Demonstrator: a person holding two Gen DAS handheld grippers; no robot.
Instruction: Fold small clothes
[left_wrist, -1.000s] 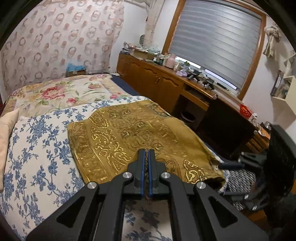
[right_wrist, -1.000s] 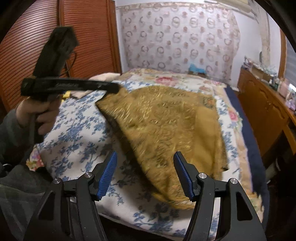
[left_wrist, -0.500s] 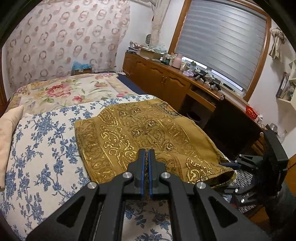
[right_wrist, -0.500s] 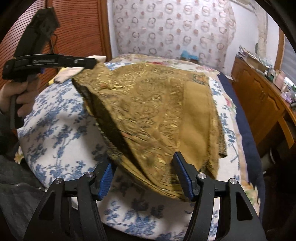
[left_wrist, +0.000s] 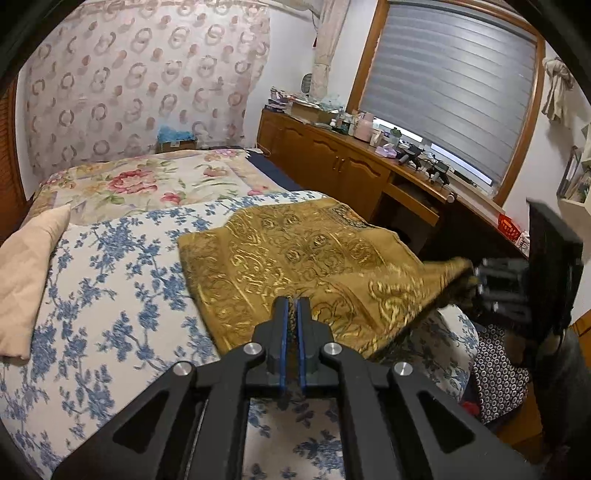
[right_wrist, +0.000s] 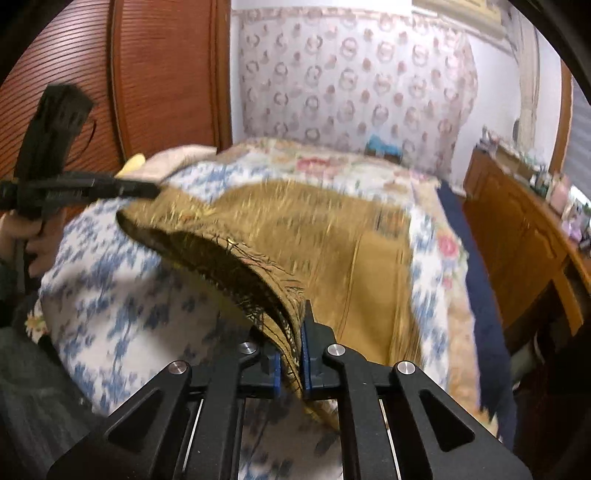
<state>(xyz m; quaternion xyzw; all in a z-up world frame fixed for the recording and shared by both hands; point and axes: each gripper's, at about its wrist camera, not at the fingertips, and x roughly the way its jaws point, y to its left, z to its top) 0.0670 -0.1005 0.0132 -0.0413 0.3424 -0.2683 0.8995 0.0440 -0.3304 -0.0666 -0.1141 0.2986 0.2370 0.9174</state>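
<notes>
A golden-brown patterned garment (left_wrist: 295, 258) lies spread on the blue floral bedspread (left_wrist: 110, 280). My left gripper (left_wrist: 291, 306) is shut on its near hem. In the left wrist view my right gripper (left_wrist: 476, 280) pinches the garment's right corner and holds it raised off the bed. From the right wrist view, the right gripper (right_wrist: 293, 332) has its jaws closing on the garment's (right_wrist: 314, 229) frayed edge, with the cloth between the blue pads. The left gripper (right_wrist: 155, 190) grips the far corner, held by a hand (right_wrist: 22, 236). The hem between both grippers is lifted.
A beige pillow (left_wrist: 26, 266) lies at the bed's left. A rose-patterned quilt (left_wrist: 147, 181) covers the far half. A wooden cabinet (left_wrist: 332, 158) with clutter runs along the right, under a window. A wooden wardrobe (right_wrist: 166, 74) stands on the other side.
The right gripper's jaws stood wide around the hem and have now closed on it. The garment's right corner has lifted off the bed. The left gripper stays shut on the hem.
</notes>
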